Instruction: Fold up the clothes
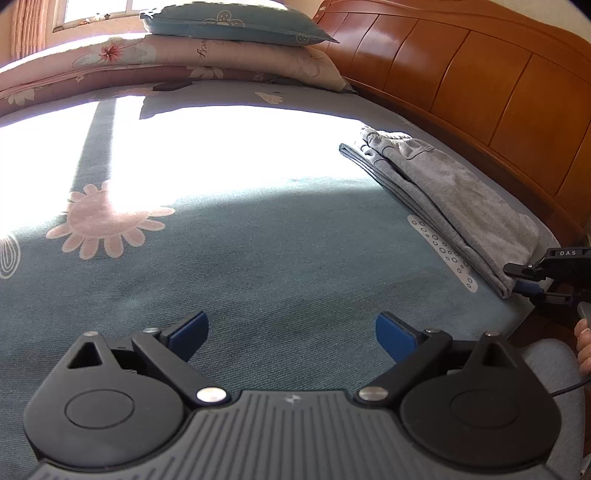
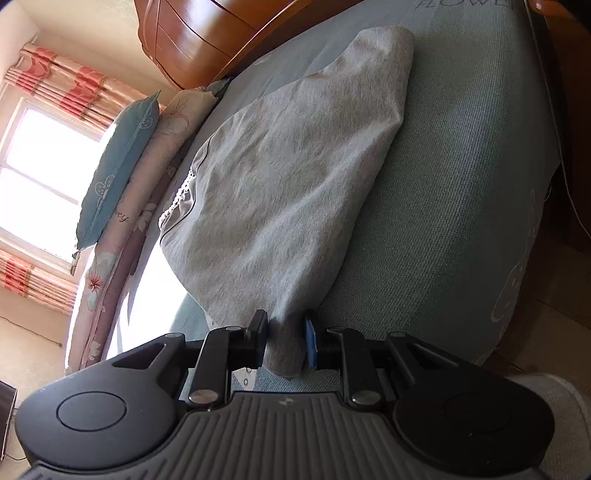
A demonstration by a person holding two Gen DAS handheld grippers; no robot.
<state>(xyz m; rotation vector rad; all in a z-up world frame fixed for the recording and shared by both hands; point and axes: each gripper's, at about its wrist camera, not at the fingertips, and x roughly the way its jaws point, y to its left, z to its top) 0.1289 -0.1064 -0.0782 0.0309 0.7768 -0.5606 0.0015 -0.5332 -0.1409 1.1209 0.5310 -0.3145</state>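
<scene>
Grey folded trousers (image 1: pixel 443 199) lie along the right side of the blue flowered bed sheet (image 1: pixel 258 258), beside the wooden board. My left gripper (image 1: pixel 291 328) hovers open over bare sheet, nothing between its blue pads, well left of the trousers. My right gripper (image 1: pixel 524 282) reaches in from the right edge at the trousers' near corner. In the right wrist view the grey trousers (image 2: pixel 288 177) stretch away from my right gripper (image 2: pixel 285 325), whose fingers are shut on the near end of the cloth; the fabric fills the narrow gap.
Stacked pillows (image 1: pixel 236 22) and a folded pink quilt (image 1: pixel 110 62) sit at the bed's far end under a window. A small dark object (image 1: pixel 171 86) lies near them. The wooden board (image 1: pixel 480 85) borders the right side. A person's hand (image 1: pixel 583 343) shows at the right edge.
</scene>
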